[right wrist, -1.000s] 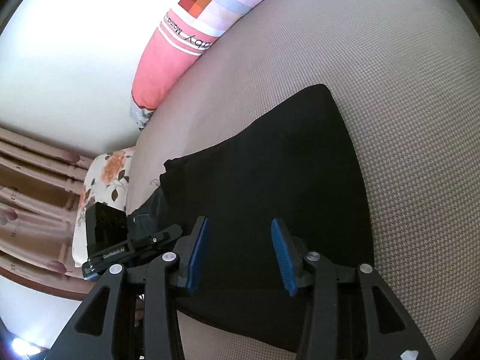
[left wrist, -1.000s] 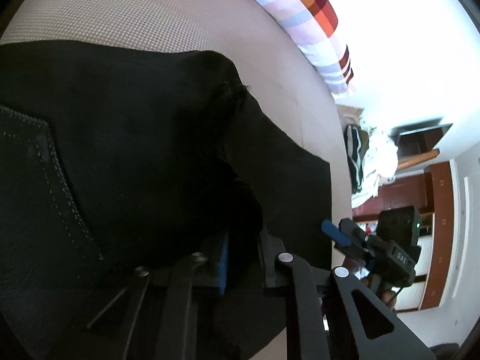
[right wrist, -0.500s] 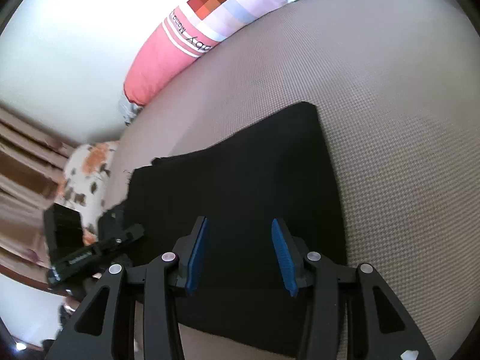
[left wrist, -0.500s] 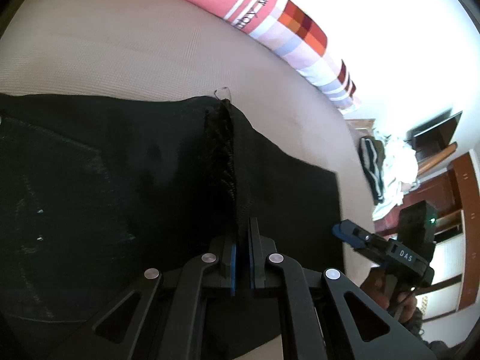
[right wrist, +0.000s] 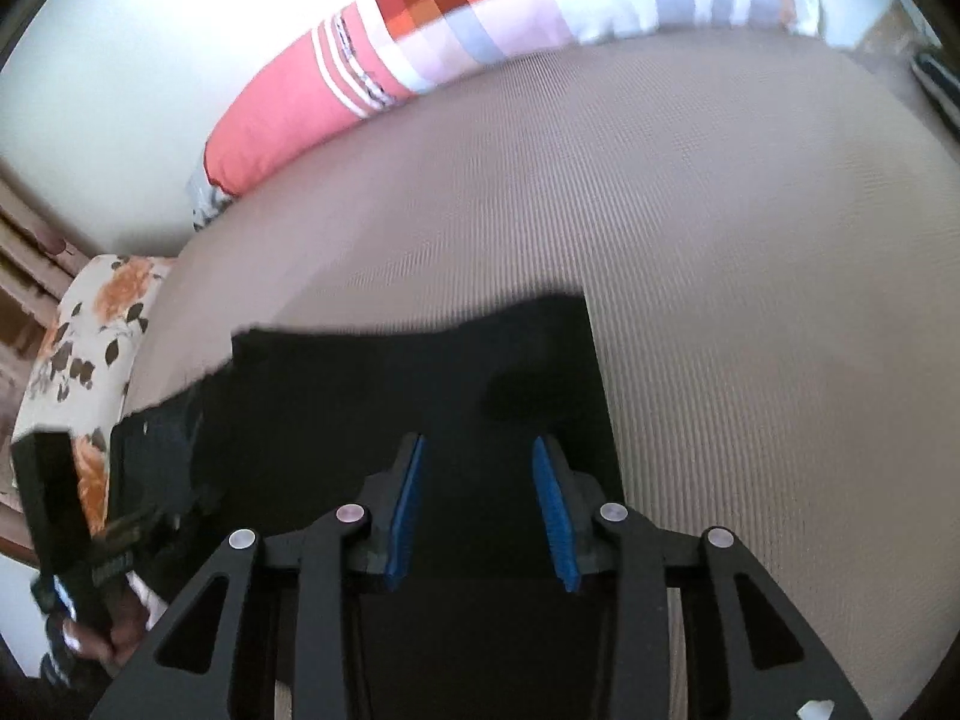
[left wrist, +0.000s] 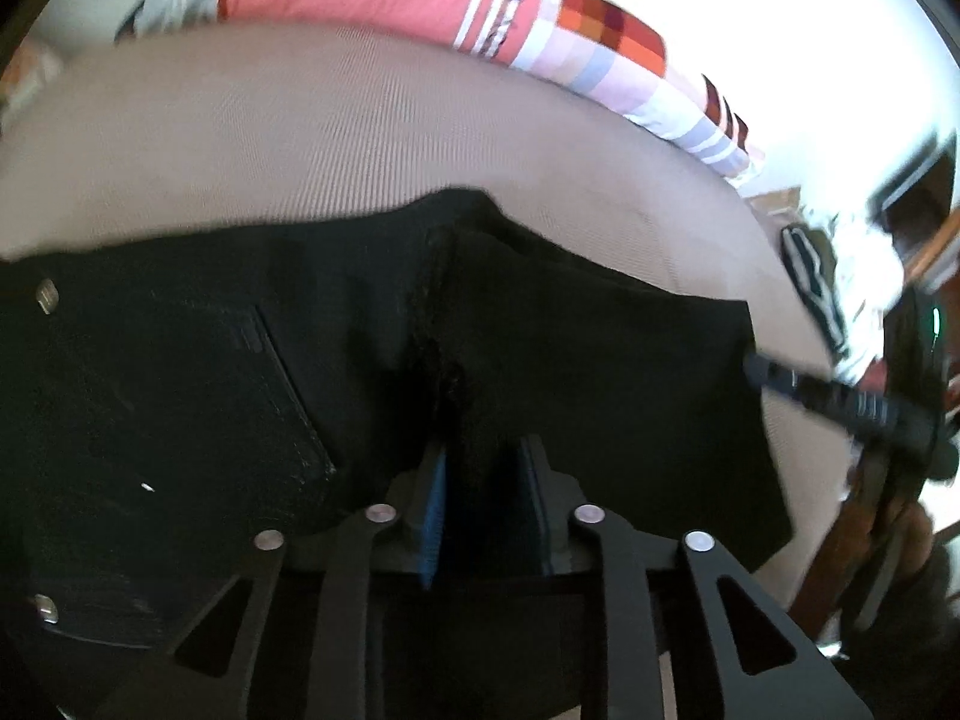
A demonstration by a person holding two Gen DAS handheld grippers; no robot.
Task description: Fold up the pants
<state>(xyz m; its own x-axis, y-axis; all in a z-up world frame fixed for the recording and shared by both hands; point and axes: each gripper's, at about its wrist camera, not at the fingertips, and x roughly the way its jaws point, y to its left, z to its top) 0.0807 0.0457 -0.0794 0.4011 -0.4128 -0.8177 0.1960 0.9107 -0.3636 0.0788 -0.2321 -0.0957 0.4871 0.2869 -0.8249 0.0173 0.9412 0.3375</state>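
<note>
Black pants [left wrist: 600,372] lie folded on a beige bed [left wrist: 360,144], with a back pocket [left wrist: 198,420] and rivets at the left. My left gripper [left wrist: 486,492] is open, its blue pads either side of a raised frayed fold in the fabric, not pinching it. My right gripper [right wrist: 480,504] is open and empty just above the pants [right wrist: 384,396] near their right edge. It also shows in the left wrist view [left wrist: 852,402] at the pants' right edge; the left gripper [right wrist: 90,546] shows at the lower left of the right wrist view.
A long pink, orange and striped pillow [right wrist: 432,54] lies along the far edge of the bed [right wrist: 720,276] by a white wall. A floral pillow [right wrist: 84,348] sits at the left. Clothes [left wrist: 840,276] and wooden furniture stand beyond the bed's right side.
My left gripper was shut on the raised fold of the pants half a second ago; its jaws have now opened and let it go. The right gripper stayed open and shifted slightly.
</note>
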